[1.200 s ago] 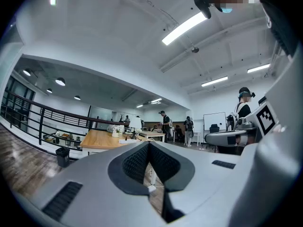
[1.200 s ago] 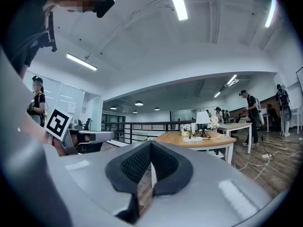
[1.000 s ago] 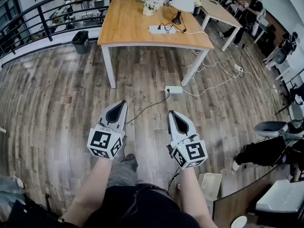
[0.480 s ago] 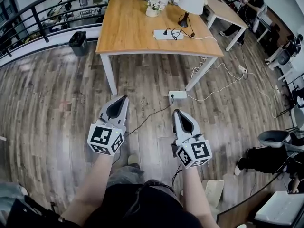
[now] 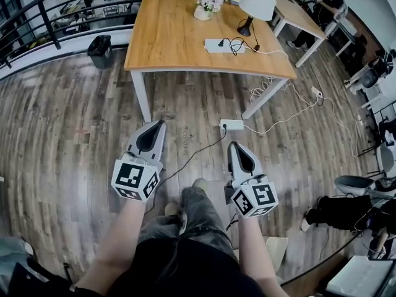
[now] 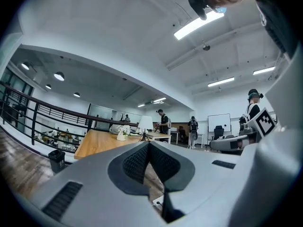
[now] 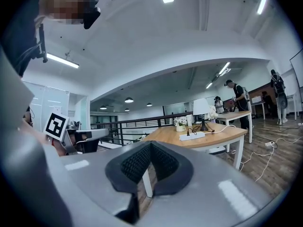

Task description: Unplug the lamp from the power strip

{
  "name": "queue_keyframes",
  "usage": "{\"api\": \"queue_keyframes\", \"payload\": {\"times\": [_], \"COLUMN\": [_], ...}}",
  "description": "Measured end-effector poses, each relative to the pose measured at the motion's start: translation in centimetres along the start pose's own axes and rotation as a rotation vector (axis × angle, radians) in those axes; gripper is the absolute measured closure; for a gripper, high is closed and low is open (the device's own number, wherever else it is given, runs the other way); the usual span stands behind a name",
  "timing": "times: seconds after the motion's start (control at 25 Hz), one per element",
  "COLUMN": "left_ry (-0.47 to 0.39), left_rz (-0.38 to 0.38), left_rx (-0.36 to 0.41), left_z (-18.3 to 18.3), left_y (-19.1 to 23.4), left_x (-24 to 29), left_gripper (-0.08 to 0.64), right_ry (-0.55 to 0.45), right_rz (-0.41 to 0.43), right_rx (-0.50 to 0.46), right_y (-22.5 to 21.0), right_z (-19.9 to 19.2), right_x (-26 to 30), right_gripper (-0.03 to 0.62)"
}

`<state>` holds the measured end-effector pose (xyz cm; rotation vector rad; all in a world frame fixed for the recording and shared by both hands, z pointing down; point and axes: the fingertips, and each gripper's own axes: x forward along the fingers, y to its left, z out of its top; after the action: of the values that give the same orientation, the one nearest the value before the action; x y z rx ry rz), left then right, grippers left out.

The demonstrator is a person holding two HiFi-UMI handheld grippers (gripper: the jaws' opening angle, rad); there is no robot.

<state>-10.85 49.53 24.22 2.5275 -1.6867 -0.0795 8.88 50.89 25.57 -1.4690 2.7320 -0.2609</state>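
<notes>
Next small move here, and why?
Probably step closer to the table: the power strip and lamp sit on it, well beyond the left gripper and right gripper, both shut and empty above the floor.

Bright, even indoor light, no hard shadows. Overhead, ceiling strip lights (image 6: 197, 23) blew out to white in both gripper views; round downlights (image 6: 59, 75) glowed further back. Head view: wooden table (image 5: 179, 36) top was well lit, lamp (image 5: 258, 2) shade near white, w/ only a soft shadow under the table on the plank floor (image 5: 74, 135), which had a faint sheen. Strong fisheye: railing (image 5: 52, 26) & table edges bowed; black vignette filled corners of gripper views. Close to lens, left gripper (image 6: 149, 143) shell was soft & smeared; bkgd was sharp.
</notes>
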Motion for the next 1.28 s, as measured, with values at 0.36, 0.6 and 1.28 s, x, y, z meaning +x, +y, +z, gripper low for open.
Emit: {"api": "queue_keyframes", "payload": {"times": [0.36,0.6,1.28], "left_ry": [0.007,0.013,0.062], "left_rz": [0.069,0.086,0.0], "left_rx": [0.01,-0.007,0.019], "left_z": [0.0,0.2,-1.5], "left_y": [4.4,7.0,5.7], "left_x": [4.0,10.8,30.0], "left_gripper": [0.563,0.563,0.563], "right_ry": [-0.005,0.011,0.062], "right_rz": [0.067,0.106,0.116], "right_rx": [0.037,0.001,0.089], "right_y": [-2.1,-5.5,-19.4], "right_z": [0.0,1.4,0.7], "right_x": [7.9,14.1,24.0], "right_gripper": [0.584,0.584,0.584]}}
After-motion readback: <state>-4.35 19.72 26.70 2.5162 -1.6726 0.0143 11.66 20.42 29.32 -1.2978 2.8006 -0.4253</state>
